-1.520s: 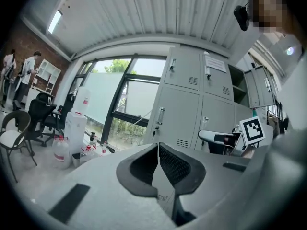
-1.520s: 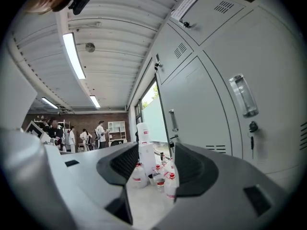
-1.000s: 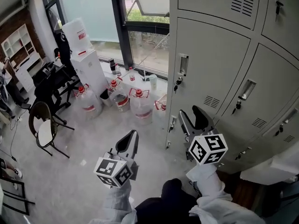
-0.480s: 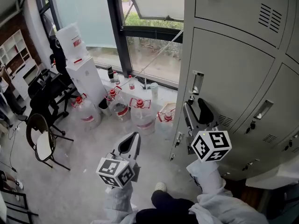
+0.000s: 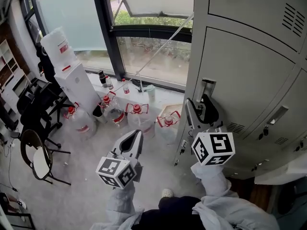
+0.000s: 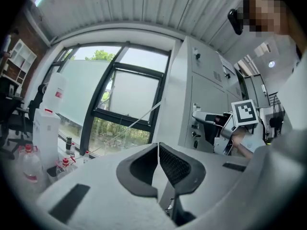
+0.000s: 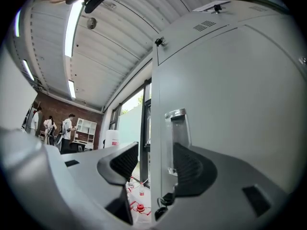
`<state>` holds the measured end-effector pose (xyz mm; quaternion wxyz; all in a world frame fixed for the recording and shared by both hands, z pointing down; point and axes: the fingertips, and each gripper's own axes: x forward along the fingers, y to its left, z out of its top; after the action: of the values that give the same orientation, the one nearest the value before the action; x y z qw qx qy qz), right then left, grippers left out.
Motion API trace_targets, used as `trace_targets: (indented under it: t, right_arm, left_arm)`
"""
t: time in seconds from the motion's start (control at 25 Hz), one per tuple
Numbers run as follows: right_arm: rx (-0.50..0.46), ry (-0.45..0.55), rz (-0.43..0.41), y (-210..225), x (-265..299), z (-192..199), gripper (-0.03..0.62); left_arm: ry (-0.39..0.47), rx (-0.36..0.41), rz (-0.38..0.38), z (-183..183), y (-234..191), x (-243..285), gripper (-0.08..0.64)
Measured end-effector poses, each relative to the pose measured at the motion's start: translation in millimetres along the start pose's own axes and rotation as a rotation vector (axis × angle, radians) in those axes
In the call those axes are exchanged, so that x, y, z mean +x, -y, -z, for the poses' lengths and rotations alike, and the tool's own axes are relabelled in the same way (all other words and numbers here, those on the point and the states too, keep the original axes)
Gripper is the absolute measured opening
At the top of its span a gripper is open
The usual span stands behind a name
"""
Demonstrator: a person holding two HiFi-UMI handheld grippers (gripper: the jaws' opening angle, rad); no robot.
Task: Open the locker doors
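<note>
A floor (image 5: 81, 176) crowded with jugs (image 5: 139, 114) runs under a window (image 5: 148, 51), left of the grey lockers (image 5: 240, 71). The door handle (image 7: 177, 133), long axis upright, stands just ahead of the right gripper (image 7: 156, 150), nearer its right jaw. That gripper tilts up at the door, jaws spread and holding nothing. The left gripper (image 5: 135, 137) is clenched on nothing and hangs lower, well apart from the door.
</note>
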<state>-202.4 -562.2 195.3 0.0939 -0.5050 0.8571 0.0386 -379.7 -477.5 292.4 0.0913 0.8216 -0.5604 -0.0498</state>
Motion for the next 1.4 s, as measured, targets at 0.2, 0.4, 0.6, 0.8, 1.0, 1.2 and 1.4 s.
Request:
trace_targets:
  t: [0.2,0.4,0.6,0.8,1.0,1.2,1.4]
  right_arm:
    - [-0.027,0.002,0.044,4.8,9.7,0.8,0.222]
    - [-0.021,-0.010,0.066,6.2,14.2,6.7,0.222]
    - [-0.055,-0.039,0.093,0.1,16.5,8.8,0.222]
    - [-0.091,-0.050,0.137,-8.1,8.0,7.7,0.222]
    - [-0.070,-0.050,0.198,-20.6,-12.2,3.7,0.222]
    - [-0.045,-0.035,0.283,-27.4,-38.9,-1.7,0.222]
    - [-0.030,-0.026,0.319,-33.5,-61.0,-6.5,0.221]
  left_arm:
    - [0.005,-0.005,0.020,3.1,-18.2,9.5,0.015]
    - [0.000,-0.017,0.057,9.0,-23.7,13.9,0.015]
    - [-0.012,-0.045,0.095,11.9,-28.2,13.3,0.015]
    - [-0.023,-0.037,0.171,7.9,-29.2,20.6,0.015]
    - [-0.046,-0.040,0.242,0.0,-26.5,14.9,0.015]
    - [-0.083,-0.046,0.294,2.5,-25.2,-3.5,0.015]
    - [-0.091,-0.069,0.307,3.6,-32.1,-23.2,0.015]
